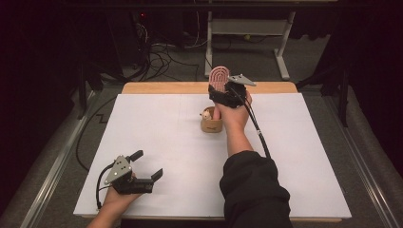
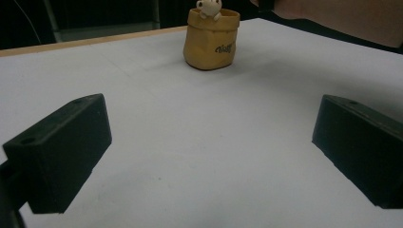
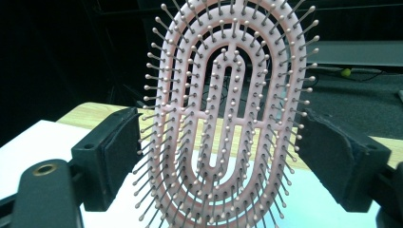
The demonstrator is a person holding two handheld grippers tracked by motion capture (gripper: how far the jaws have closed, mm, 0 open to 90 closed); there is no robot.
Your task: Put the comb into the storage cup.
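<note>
— What's the layout, starting from the biggest thing?

— The white surface (image 1: 157,142) carries everything. On it, just below and a little to the near side of my right gripper (image 1: 223,90), stands a small tan bag-shaped holder (image 1: 211,124) with a little pale figure (image 1: 206,114) peeking over its rim. My right gripper holds a pink oval hairbrush (image 3: 223,123).

— How does the brush sit in it?

— Upright, long axis running straight up out of the gripper, bristle face turned toward the gripper's own camera. The jaws stand fairly wide either side of the brush head; in the right gripper view I can't quite make out where the pads actually touch it, so the hold may be lower down on the handle.

— And the holder, relative to that?

— Directly under my right hand, so the coming move looks like a straight drop, handle end first. My right hand is far nearer than my left.

— Your left gripper?

— My left gripper (image 1: 145,166) rests well back from the holder, jaws wide apart, nothing between them. From it the holder (image 2: 211,40) lies straight ahead.

— Anything hidden?

— The brush handle is cut off, and my right hand covers part of the holder's mouth.
</note>
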